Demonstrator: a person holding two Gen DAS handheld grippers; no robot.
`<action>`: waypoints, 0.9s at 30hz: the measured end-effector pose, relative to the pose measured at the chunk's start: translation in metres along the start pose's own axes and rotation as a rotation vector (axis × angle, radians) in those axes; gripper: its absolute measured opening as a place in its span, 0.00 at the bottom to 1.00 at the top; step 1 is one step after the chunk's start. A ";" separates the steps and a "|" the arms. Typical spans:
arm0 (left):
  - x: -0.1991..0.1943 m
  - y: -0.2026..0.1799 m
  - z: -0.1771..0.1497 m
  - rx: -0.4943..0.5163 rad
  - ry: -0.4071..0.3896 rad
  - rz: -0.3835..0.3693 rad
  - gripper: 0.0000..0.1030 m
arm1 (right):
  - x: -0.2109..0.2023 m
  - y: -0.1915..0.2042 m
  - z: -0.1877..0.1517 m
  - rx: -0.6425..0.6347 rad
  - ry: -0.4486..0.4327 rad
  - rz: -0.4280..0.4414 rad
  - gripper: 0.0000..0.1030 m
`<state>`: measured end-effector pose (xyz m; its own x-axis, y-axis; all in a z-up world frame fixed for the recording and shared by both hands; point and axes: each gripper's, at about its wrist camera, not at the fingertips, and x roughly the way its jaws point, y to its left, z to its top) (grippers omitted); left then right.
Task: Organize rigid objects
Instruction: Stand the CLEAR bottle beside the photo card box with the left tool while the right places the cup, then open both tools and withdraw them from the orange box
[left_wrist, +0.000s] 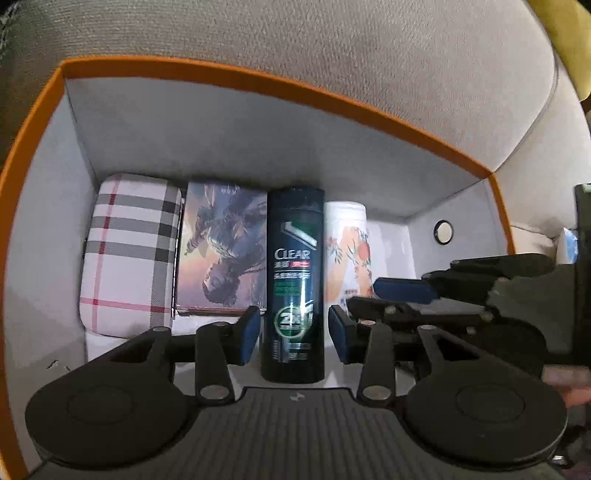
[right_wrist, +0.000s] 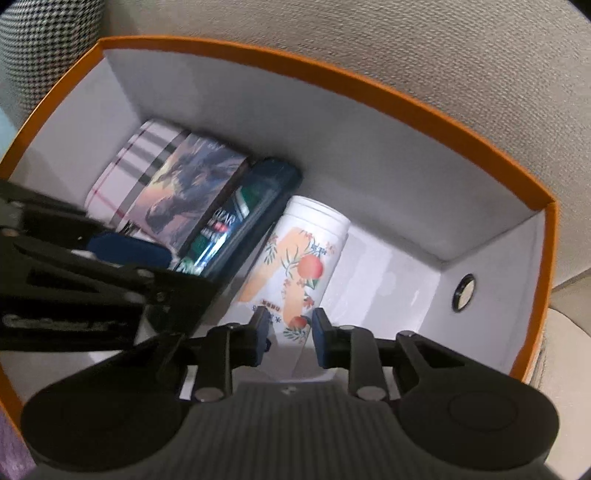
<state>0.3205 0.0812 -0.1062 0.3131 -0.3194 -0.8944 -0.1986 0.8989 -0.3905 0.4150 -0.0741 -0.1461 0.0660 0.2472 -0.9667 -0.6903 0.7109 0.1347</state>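
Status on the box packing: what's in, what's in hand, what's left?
Done: plaid case, illustrated box, dark CLEAR bottle and floral bottle lie side by side in the orange box. In hand: left gripper straddles the CLEAR bottle, right gripper the floral one. Left: letting go; nothing else visible to pack.

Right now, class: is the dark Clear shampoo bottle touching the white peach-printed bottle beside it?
Touching. In the left wrist view the Clear shampoo bottle and the white peach-printed bottle lie side by side with no visible gap.
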 end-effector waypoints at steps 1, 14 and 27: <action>-0.002 0.000 0.000 0.007 -0.003 -0.003 0.46 | 0.000 -0.003 0.001 0.027 -0.006 -0.002 0.25; 0.001 -0.007 0.004 0.035 -0.040 0.023 0.24 | -0.005 -0.001 0.001 -0.068 -0.036 0.017 0.25; -0.025 -0.018 -0.009 0.109 -0.126 0.029 0.24 | -0.029 -0.006 -0.009 -0.083 -0.083 0.005 0.25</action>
<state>0.3080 0.0700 -0.0789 0.4244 -0.2587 -0.8677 -0.1093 0.9367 -0.3327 0.4109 -0.0910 -0.1206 0.1197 0.3068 -0.9442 -0.7480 0.6532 0.1174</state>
